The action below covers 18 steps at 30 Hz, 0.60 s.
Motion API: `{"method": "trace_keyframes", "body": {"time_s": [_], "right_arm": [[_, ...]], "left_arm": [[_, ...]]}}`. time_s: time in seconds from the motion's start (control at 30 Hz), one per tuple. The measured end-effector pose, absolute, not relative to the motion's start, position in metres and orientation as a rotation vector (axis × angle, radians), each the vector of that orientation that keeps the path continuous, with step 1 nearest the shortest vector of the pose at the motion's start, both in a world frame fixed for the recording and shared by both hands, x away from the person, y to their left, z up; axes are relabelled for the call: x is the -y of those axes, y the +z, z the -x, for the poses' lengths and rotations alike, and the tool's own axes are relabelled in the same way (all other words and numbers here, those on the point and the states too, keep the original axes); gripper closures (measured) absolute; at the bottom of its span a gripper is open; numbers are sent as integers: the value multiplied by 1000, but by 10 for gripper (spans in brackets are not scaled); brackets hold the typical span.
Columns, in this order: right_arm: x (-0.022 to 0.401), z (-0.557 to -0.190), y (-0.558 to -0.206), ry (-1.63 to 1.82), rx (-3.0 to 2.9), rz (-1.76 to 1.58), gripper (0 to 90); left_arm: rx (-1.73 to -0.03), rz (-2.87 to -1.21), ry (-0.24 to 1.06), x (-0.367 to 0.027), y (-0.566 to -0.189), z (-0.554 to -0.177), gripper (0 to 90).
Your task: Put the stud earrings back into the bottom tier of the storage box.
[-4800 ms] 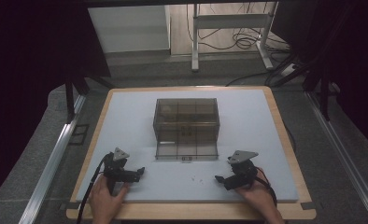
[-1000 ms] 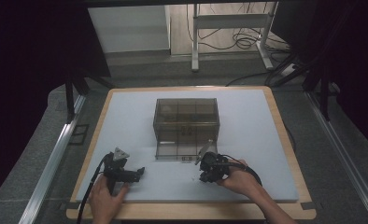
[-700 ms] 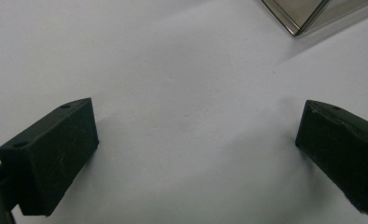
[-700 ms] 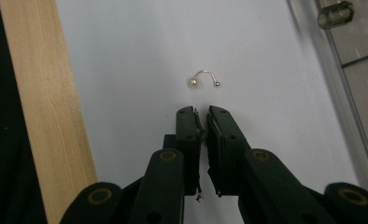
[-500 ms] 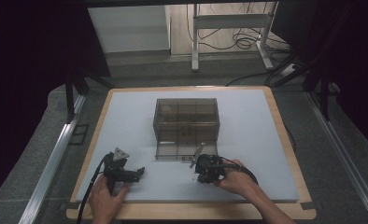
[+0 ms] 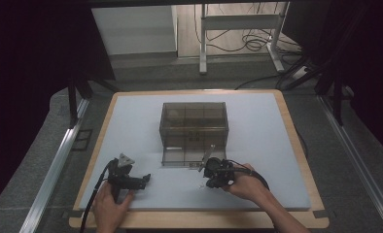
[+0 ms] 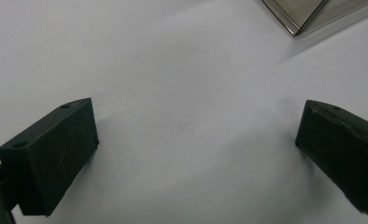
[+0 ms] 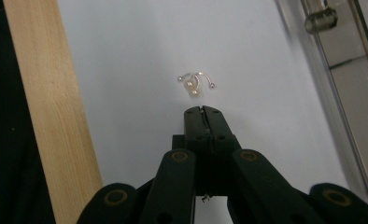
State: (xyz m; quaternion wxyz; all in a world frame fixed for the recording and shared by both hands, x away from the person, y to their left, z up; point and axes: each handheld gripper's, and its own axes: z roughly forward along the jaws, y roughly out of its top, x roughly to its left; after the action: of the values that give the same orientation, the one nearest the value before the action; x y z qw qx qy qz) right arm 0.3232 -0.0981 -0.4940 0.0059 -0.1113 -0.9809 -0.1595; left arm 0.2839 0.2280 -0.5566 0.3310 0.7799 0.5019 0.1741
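Just ahead of your right gripper [image 8: 204, 110] lies a small pair of pale pearl earrings on thin curved silver wires [image 8: 195, 84]. In the right gripper view you can make out two creamy round beads close together, one slightly above the other, with fine bright wires arching off to either side, each ending in a tiny ball. The pair rests flat on the white foam mat [image 8: 140, 56], apart from the jaw tips by a small gap, so nothing is held. Your right jaws have just been closing and now stand pressed together with nothing between them.

In the high view your right gripper [image 6: 204, 180] sits near the front edge of the smoky transparent plastic organiser box with inner dividers [image 6: 193, 131], and the earrings [image 6: 201, 186] show as a faint speck on the mat just below the gripper's tip. The box stands at the middle of the mat, its front section drawn out toward you.

Your left gripper [image 6: 143, 180] rests on the mat well to the left of the box; its jaws stand wide apart [image 7: 196, 140] over bare white foam, holding nothing. A light wooden border [image 8: 51, 116] frames the mat
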Motion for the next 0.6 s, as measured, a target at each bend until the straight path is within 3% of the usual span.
{"method": "trace_keyframes", "body": {"time_s": [0.3,0.6], "right_arm": [[85,-323,-498,-490,3070,316,809],[76,-324,-502,-461,3078,307,798]], "left_arm": [[-1310,-2044,455,-228,-556,-284,0],[-1310,-2044,455,-228,-556,-284,0]]}}
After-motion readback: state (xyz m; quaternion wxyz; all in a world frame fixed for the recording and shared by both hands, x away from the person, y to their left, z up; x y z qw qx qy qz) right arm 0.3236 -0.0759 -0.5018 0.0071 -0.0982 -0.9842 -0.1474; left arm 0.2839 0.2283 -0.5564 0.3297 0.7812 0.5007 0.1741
